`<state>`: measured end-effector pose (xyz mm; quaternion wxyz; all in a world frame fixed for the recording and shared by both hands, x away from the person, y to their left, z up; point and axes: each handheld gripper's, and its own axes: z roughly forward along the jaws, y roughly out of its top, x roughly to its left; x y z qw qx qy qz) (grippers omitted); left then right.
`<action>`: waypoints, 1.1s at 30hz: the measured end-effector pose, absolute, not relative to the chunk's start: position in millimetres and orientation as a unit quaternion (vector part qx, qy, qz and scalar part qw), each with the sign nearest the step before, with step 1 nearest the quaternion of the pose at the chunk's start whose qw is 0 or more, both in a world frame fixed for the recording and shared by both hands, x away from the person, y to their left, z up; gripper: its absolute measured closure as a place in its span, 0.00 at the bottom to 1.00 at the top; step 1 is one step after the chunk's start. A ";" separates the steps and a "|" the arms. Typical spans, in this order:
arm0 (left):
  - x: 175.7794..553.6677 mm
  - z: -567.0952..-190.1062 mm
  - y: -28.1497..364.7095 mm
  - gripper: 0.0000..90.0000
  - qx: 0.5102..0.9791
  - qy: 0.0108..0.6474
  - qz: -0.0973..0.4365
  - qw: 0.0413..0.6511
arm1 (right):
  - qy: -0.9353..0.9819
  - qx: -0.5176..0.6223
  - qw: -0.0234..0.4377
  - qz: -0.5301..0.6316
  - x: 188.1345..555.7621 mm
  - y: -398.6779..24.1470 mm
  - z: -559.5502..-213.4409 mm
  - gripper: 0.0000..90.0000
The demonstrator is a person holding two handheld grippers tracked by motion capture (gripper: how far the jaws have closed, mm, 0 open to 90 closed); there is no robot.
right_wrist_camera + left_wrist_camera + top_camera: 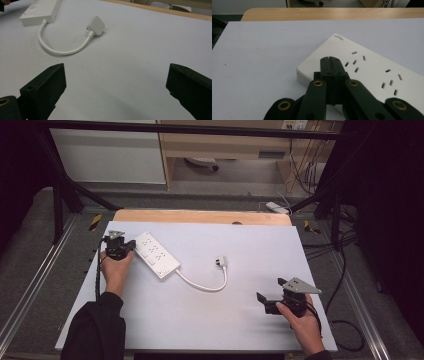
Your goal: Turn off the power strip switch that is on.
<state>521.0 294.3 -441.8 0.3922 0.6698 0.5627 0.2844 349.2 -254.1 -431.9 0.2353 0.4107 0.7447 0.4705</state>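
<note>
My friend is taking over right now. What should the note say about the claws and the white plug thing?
Left claw: shut, empty, tips over the end of the white power strip; contact unclear.
Right claw: wide open, empty, above bare table at the near right.
The strip lies at the far left; its cable curves to the plug, which lies loose mid-table.
Done: nothing gripped yet.
Left: probably steady the strip, fetch the plug with the right claw.

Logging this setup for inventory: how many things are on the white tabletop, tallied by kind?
White rectangular plastic power strip with short white cable and plug: 1
Black two-jaw grippers, left and right: 2
Total: 3
</note>
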 end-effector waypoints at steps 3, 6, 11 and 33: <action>521.2 -442.0 294.8 1.00 0.669 0.563 0.283 0.394 | 0.745 0.410 0.236 0.470 349.6 -253.8 -432.3 0.04; 521.0 -441.7 293.3 1.00 0.675 0.557 0.290 0.388 | 0.746 0.410 0.235 0.470 349.5 -253.4 -432.4 0.04; 521.0 -441.8 293.3 1.00 0.677 0.554 0.292 0.386 | 0.745 0.410 0.235 0.470 349.4 -253.7 -432.3 0.04; 521.6 -441.4 291.5 1.00 0.687 0.545 0.300 0.377 | 0.747 0.409 0.233 0.470 349.4 -253.0 -432.6 0.04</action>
